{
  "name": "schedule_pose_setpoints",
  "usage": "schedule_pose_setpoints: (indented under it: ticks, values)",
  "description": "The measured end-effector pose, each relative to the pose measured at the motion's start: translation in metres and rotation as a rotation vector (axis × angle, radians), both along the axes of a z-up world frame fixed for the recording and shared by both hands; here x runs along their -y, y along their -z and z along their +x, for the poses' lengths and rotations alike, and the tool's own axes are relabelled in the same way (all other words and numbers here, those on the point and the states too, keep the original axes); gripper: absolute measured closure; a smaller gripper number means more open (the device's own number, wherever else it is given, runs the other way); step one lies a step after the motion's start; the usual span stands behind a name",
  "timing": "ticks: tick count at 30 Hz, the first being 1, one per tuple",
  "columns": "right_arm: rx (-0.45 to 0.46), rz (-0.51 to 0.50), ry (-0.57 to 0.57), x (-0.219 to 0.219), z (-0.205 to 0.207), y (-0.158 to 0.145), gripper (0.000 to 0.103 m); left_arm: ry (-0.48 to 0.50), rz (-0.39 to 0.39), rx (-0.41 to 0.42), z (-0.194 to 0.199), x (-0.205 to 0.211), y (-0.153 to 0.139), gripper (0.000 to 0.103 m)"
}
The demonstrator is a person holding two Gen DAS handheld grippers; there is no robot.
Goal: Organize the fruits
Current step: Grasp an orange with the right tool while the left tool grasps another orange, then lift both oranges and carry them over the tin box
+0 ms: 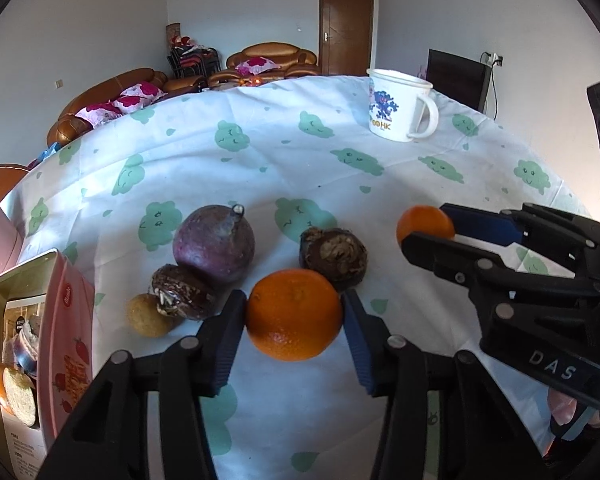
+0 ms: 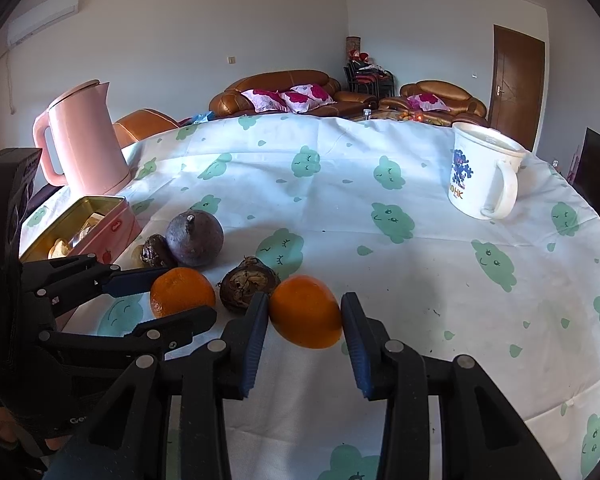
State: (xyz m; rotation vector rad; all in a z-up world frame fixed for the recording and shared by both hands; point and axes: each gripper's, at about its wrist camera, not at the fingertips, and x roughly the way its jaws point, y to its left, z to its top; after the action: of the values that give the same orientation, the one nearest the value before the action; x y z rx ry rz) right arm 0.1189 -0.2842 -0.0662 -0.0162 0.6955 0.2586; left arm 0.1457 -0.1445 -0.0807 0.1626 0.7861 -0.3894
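Note:
My left gripper (image 1: 295, 316) is shut on an orange (image 1: 294, 314), both pads touching its sides. My right gripper (image 2: 305, 312) is shut on a second orange (image 2: 305, 311); that gripper also shows in the left wrist view (image 1: 428, 224) with its orange (image 1: 422, 222). The left gripper shows in the right wrist view (image 2: 180, 294) with its orange (image 2: 180, 292). On the cloth lie a purple passion fruit (image 1: 214, 242), a dark brown wrinkled fruit (image 1: 334, 256), another dark wrinkled fruit (image 1: 180, 292) and a small yellow-brown fruit (image 1: 146, 316).
An open pink tin (image 2: 118, 222) with snacks stands at the left. A pink kettle (image 2: 84, 140) stands behind it. A white mug (image 2: 482, 172) stands at the far right. The table has a white cloth with green clouds (image 2: 340, 208). Sofas stand beyond.

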Motion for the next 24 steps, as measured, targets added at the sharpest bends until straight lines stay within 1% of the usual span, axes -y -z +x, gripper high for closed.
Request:
schedule_pose_setpoints:
  ticks: [7, 12, 24]
  values:
    - [0.029, 0.002, -0.017, -0.001, -0.005, -0.003, 0.063, -0.025, -0.035, 0.046, -0.004, -0.009, -0.007, 0.053]
    - [0.045, 0.008, -0.031, -0.002, -0.007, -0.006, 0.063, -0.038, -0.033, 0.095, -0.010, -0.010, -0.012, 0.053]
    - [0.100, 0.022, -0.052, -0.002, -0.016, -0.012, 0.064, -0.069, -0.056, 0.166, -0.020, -0.017, -0.020, 0.053]
